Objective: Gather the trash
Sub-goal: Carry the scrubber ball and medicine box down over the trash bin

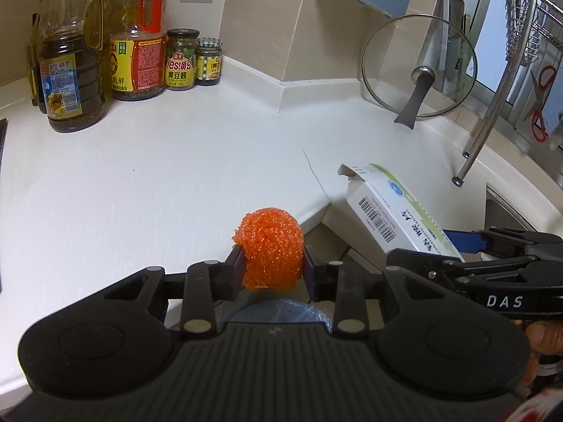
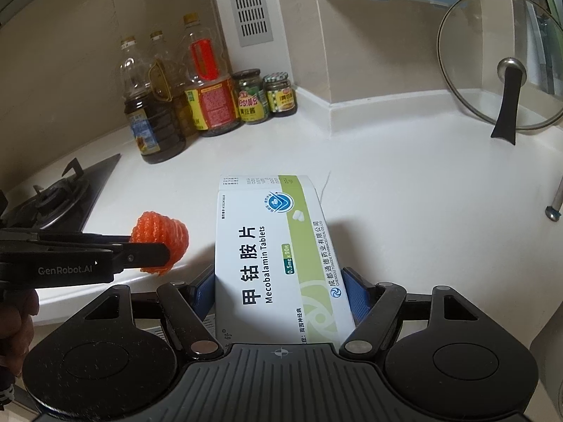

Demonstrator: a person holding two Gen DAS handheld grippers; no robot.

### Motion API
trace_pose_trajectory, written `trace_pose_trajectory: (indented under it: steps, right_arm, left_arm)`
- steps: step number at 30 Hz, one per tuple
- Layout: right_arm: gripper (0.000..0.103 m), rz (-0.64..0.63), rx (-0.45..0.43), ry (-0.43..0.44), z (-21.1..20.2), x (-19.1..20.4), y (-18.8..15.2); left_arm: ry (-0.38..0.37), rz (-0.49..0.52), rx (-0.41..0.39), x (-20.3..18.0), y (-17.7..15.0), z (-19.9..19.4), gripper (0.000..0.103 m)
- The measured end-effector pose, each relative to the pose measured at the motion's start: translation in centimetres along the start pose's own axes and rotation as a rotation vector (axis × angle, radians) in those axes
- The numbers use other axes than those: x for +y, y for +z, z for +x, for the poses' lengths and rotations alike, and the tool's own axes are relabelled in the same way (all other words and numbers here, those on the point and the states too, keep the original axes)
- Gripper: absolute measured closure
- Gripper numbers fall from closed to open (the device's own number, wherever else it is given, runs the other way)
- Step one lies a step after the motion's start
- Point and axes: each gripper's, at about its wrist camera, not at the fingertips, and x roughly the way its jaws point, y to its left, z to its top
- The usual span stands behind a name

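My left gripper [image 1: 272, 263] is shut on an orange mesh ball [image 1: 271, 248], held just past the front edge of the white counter [image 1: 158, 176]. The same ball [image 2: 162, 242] shows at the left of the right wrist view, with the left gripper [image 2: 155, 251] side-on. My right gripper [image 2: 279, 290] is shut on a white and green tablet box [image 2: 278, 249], its blue pads pressing both sides. That box [image 1: 390, 207] sits to the right of the ball in the left wrist view, its end flap open. Below the ball lies something blue and crinkled [image 1: 281, 311], mostly hidden.
Oil and sauce bottles [image 1: 70, 70] and jars [image 1: 181, 59] stand along the back wall. A glass pot lid [image 1: 418, 66] leans at the back right. A gas hob [image 2: 67, 193] lies at the left, a sink edge [image 1: 506, 204] and steel rack leg [image 1: 485, 123] at the right.
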Motion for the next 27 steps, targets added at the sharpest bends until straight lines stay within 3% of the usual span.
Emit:
trace_pose_trajectory:
  steps: [14,27]
  right_arm:
    - [0.03,0.018,0.054,-0.015,0.3,1.8,-2.7]
    - [0.03,-0.013,0.159,0.036,3.3,0.3,-5.8]
  left_arm:
    - [-0.014,0.007,0.039,1.2,-2.5,-0.7,0.072]
    - [0.053,-0.043,0.121,1.0,-5.4,1.1,0.072]
